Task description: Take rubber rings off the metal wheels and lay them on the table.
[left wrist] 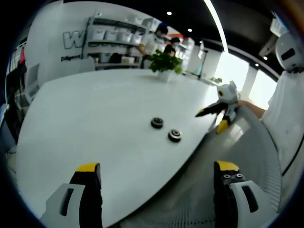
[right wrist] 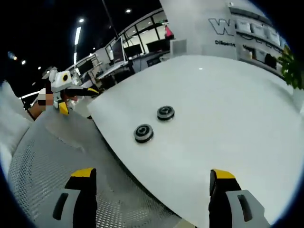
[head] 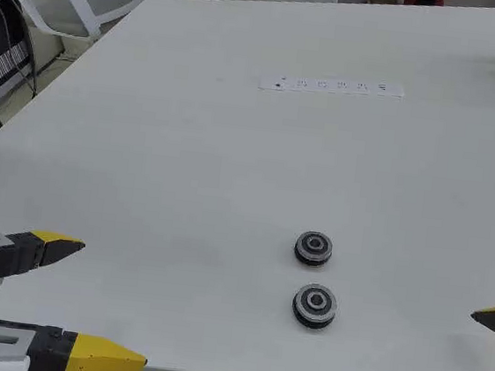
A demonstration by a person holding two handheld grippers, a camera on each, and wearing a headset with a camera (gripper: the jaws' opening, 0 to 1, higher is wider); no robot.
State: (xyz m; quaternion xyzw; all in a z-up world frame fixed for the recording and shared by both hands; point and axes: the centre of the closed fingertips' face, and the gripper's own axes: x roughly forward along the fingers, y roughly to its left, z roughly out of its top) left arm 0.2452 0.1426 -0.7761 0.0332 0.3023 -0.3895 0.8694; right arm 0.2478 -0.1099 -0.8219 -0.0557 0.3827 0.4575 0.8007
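Upper wheel (head: 313, 248), lower wheel (head: 314, 306) lower centre, apart, rubber rings (head: 297, 304) on. Left gripper (head: 85, 301), right gripper (head: 446, 359) in bottom corners: wide open, empty.

Black-and-silver wheels (head: 313, 248) on white table (head: 190, 144) (jaws tipped yellow).

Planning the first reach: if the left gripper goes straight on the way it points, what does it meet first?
Likely the wheel farther from the edge, nearly centred ahead of the left gripper; depth is unclear, so it might touch the table first.
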